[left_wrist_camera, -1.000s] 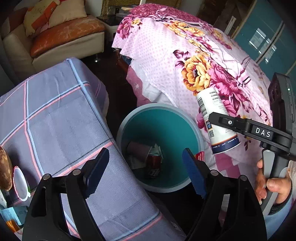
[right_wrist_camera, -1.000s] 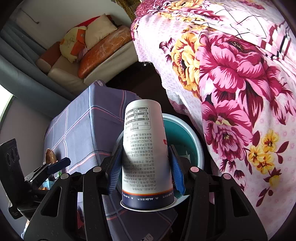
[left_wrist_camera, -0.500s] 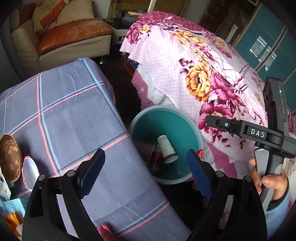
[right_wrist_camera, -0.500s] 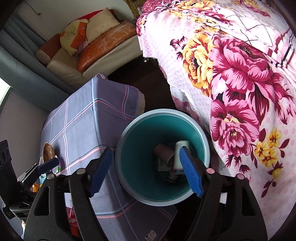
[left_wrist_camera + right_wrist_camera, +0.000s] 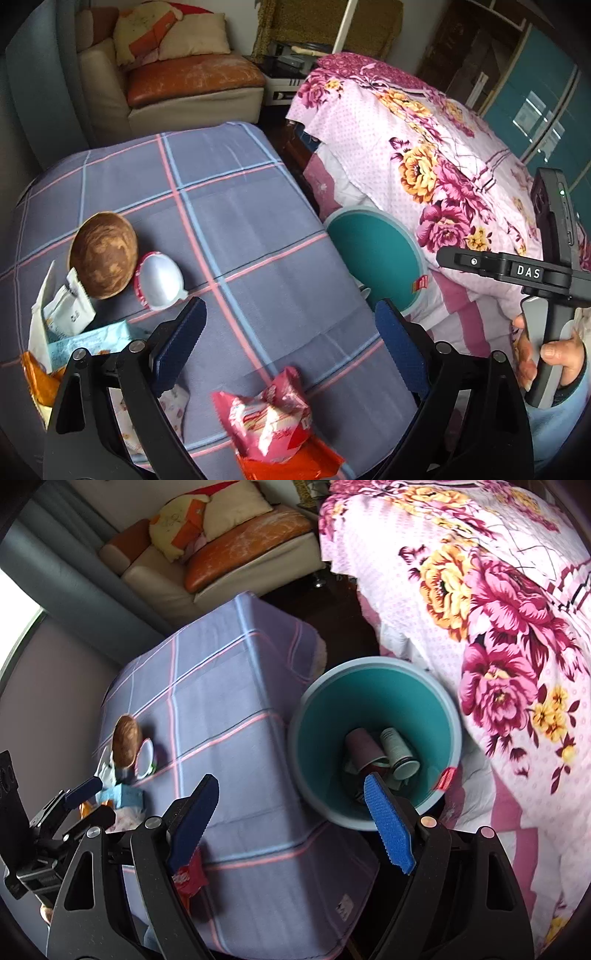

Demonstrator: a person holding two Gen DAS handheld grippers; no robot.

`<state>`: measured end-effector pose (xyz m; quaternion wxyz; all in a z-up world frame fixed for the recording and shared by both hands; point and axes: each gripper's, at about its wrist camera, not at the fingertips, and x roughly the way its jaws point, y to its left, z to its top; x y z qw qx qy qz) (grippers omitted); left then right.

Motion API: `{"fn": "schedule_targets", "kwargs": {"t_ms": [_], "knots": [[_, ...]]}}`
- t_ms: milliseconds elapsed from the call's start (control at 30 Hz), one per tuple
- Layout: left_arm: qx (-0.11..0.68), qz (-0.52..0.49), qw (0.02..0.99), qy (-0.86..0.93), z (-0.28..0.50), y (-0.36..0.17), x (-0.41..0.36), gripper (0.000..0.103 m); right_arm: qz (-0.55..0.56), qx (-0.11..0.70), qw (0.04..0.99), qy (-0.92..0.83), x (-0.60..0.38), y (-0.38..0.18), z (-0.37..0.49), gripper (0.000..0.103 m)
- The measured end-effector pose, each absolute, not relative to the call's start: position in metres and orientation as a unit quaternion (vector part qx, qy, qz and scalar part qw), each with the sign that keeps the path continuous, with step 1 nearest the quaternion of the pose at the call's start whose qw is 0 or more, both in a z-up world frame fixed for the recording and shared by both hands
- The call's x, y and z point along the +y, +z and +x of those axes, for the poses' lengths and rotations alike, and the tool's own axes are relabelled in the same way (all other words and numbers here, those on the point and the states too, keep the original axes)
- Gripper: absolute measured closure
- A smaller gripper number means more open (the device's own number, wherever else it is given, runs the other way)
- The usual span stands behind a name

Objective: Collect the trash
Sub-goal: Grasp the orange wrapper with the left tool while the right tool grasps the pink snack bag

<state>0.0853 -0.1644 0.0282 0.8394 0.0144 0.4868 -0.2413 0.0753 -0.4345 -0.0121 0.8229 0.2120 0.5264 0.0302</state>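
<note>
A teal bin [image 5: 325, 716] stands on the floor between table and bed, also in the left wrist view [image 5: 369, 251]. Inside lie a white paper cup [image 5: 400, 751], a purple cup [image 5: 364, 747] and other scraps. My right gripper [image 5: 291, 782] hangs above the bin's near-left rim, its jaws opening with nothing between them. My left gripper [image 5: 288, 314] is over the plaid table [image 5: 240, 221], jaws opening and empty. A crumpled pink-red wrapper [image 5: 269, 417] lies just below its fingers. A white red-rimmed tub [image 5: 160, 280], a white sachet [image 5: 68, 310] and a pale-blue packet [image 5: 88, 343] lie at the left.
A brown wooden bowl [image 5: 103, 254] sits beside the tub. An orange wrapper [image 5: 37, 380] lies at the table's near-left edge. A floral bedspread [image 5: 424, 147] overhangs the bin on the right. A sofa [image 5: 192, 81] stands behind the table. A hand [image 5: 554, 354] grips the right tool.
The right gripper opened and let the white cup go; it now lies in the bin. The left gripper swung from above the bin to over the table, bringing the wrappers into view.
</note>
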Motion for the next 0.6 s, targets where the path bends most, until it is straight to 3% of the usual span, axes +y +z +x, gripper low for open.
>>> {"fn": "schedule_targets", "kwargs": {"t_ms": [600], "knots": [[0.501,-0.040,0.847,-0.173,0.010,-0.003,-0.038,0.010,0.137,0.565,0.807,0.101,-0.323,-0.023,0.030,0.025]]}}
